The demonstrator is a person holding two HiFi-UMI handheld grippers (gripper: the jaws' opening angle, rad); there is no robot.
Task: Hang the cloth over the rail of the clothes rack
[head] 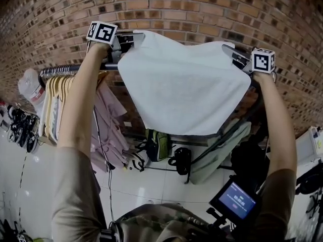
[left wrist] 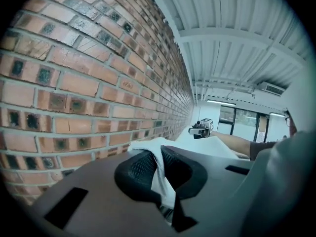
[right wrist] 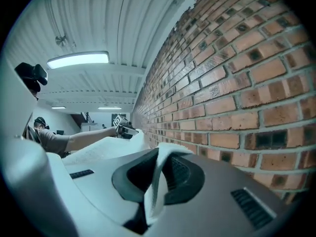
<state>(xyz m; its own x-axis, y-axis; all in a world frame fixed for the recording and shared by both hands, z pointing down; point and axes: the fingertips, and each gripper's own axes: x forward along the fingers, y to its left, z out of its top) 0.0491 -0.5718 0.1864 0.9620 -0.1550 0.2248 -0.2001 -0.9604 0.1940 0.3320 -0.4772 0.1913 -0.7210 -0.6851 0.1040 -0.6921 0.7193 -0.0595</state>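
The plain white rectangular cloth (head: 184, 87) hung spread wide and sagging, raised by its two upper corners. One corner was pinched in the left gripper (head: 130, 38), the other in the right gripper (head: 233, 52). Its top edge sat above the clothes rack's dark, level metal rail (head: 59, 70). Whether it touched the rail could not be told.

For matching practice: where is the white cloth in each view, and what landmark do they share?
Head view: cloth upper centre, stretched before the brick wall.
Left gripper view: lower centre, clamped in left hand-held gripper.
Right gripper view: lower centre, clamped in right hand-held gripper.
Shared landmark: brick wall.
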